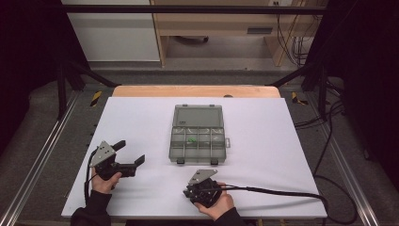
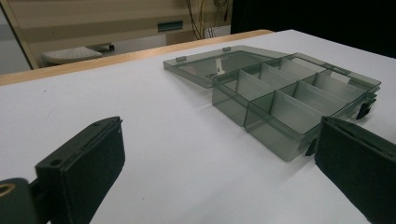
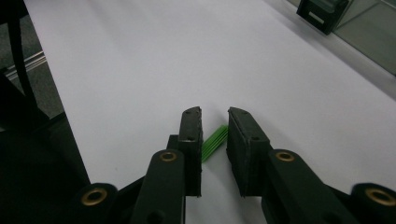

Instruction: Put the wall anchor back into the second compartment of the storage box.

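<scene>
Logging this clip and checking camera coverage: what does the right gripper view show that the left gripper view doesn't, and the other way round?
Right gripper view: a small green ribbed piece lying between its nearly closed tongs, close above the white table; whether they pinch it is unclear.

Left gripper view: the open grey organiser box, lid laid flat behind its compartments, seen between wide-open tongs.

Both: the white table and part of the box, of which the right gripper view catches just an edge.
</scene>
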Motion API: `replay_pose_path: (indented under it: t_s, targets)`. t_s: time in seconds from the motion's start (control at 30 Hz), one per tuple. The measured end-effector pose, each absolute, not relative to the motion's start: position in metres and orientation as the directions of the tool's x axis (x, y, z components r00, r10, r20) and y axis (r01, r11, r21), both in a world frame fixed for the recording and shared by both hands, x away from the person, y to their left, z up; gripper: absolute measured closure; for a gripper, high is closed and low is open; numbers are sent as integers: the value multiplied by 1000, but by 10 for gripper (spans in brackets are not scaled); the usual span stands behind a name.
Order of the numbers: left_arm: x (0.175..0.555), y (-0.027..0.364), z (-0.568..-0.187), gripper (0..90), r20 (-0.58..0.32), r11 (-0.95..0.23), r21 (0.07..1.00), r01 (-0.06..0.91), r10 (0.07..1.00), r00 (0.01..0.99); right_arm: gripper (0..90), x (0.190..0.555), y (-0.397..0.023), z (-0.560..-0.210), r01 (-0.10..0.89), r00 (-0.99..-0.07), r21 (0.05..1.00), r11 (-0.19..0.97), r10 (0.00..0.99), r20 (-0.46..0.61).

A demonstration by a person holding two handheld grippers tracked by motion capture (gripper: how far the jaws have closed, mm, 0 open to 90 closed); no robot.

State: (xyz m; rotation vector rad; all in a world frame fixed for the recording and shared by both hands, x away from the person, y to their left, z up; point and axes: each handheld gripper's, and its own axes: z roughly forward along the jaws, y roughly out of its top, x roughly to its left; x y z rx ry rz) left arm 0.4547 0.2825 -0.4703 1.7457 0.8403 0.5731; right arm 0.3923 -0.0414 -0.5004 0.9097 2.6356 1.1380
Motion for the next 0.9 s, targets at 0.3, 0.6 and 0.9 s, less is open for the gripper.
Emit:
replay_pose_path:
  t_s: [0.3,0.6,0.9]
  targets:
    - [455,283,-470,13,-23,-187,947,261,771,636,829,394,-42,-500,496,-809,687,531,570,144]
    - [455,283,-470,14,-26,-183,948,262,773,634,848,395,-41,-500,516,-800,679,523,578,163]
    - [455,283,-470,14,-27,-181,948,261,772,635,852,398,-43,-497,528,-794,671,520,583,173]
